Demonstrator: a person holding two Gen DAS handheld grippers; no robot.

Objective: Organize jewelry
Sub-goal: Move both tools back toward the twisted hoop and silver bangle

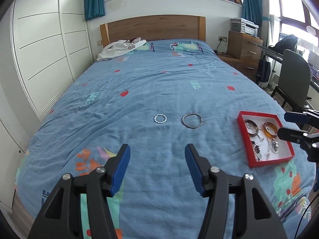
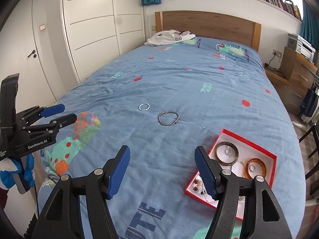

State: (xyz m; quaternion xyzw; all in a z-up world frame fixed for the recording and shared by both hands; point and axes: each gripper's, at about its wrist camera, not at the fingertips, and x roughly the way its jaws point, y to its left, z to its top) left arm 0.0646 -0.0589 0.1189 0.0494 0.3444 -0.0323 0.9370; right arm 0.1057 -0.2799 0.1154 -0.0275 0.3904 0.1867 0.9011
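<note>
A small twisted silver ring bracelet [image 1: 160, 118] [image 2: 144, 106] and a larger plain silver bangle [image 1: 192, 120] [image 2: 168, 118] lie side by side on the blue bedspread. A red box [image 1: 242, 130] [image 2: 265, 152] to their right holds a dark bangle [image 2: 227, 153], an amber bangle [image 2: 255, 167], rings and chains. My left gripper [image 1: 157, 169] is open and empty, short of the two loose pieces. My right gripper [image 2: 162, 173] is open and empty, its right finger over the box's near corner. Each gripper shows at the edge of the other's view.
The bed [image 1: 159, 79] has a wooden headboard [image 1: 153, 27] and white clothing [image 1: 119, 47] near it. White wardrobe doors [image 1: 45, 49] stand left. A wooden dresser [image 1: 243, 47], a chair [image 1: 293, 79] and a desk stand right.
</note>
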